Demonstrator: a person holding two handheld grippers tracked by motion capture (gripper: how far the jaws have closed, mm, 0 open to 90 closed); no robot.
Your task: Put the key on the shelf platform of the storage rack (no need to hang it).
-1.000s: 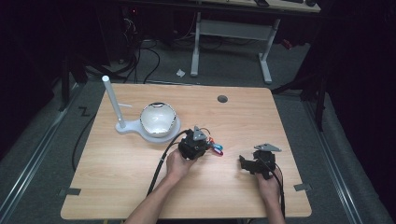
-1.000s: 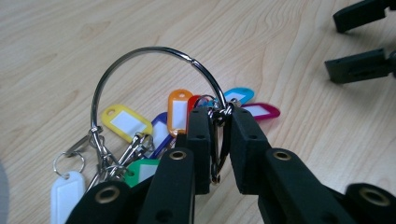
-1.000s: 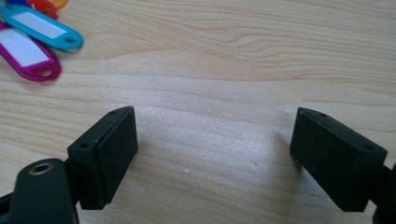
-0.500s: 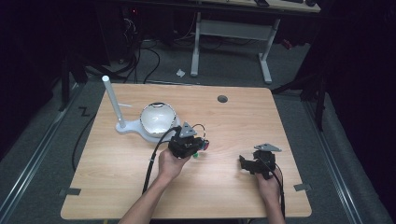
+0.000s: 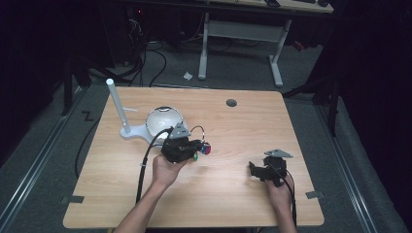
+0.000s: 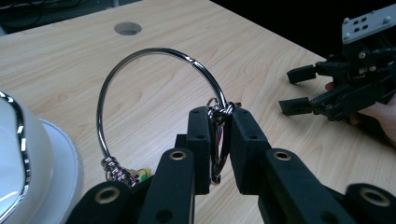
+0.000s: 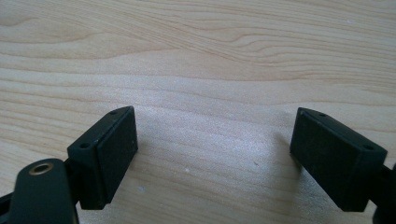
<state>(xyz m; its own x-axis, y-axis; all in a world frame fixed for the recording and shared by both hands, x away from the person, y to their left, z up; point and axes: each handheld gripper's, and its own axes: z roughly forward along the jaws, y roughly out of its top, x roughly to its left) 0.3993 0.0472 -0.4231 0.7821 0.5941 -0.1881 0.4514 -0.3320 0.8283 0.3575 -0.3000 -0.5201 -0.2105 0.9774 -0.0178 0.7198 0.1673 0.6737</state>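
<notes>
nearest the person, the right gripper [image 5: 256,169] rests low at the right of the wooden table [image 5: 243,121], its jaws spread wide over bare wood with nothing between them. a little farther in, the left gripper [image 6: 219,140] is lifted off the table and clamped on a large metal key ring [image 6: 140,88], pinching it by the small rings and coloured tags at one side. beyond that stands a white domed lamp [image 5: 163,121] with an upright white post [image 5: 118,107] just beside it
</notes>
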